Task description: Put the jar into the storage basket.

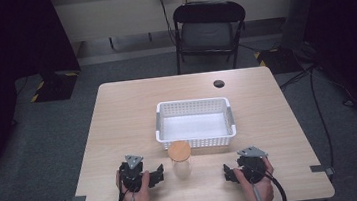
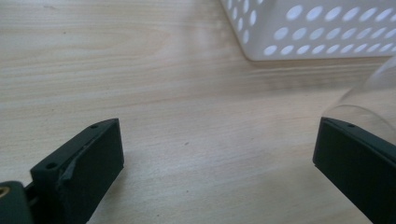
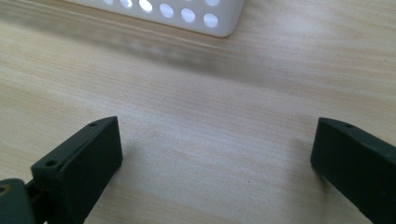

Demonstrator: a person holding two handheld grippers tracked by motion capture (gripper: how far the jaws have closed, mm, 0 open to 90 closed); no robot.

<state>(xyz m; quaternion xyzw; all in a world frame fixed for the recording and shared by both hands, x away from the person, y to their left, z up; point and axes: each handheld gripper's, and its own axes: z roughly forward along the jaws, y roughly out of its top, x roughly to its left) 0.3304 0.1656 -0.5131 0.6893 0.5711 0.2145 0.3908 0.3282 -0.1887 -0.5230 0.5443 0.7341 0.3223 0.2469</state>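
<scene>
Two grippers rest low over the near part of the table [image 1: 118, 117], each held in a hand. The left gripper [image 1: 155, 176] has its jaws spread wide apart with bare wood between them, as the left gripper view shows; the right gripper [image 1: 230, 173] is spread just as wide over bare wood in the right gripper view. Neither one holds anything.

Between them, nearer the left gripper, stands a clear glass jar [image 1: 180, 161] with a round wooden lid [image 1: 179, 150]. It is upright, its long axis vertical and the lid on top. In the left gripper view its curved glass wall [image 2: 369, 100] rises just beyond the right-hand jaw, close to it; whether they touch I cannot tell.

Just behind the jar sits a white perforated basket [image 1: 159, 125], its long side running across the table, with nothing in it. Its near corner shows in both gripper views.

Bare tabletop lies to the left and right of the basket. A small dark disc [image 1: 219, 83] lies near the far edge, and a folding chair [image 1: 209, 27] stands beyond.
</scene>
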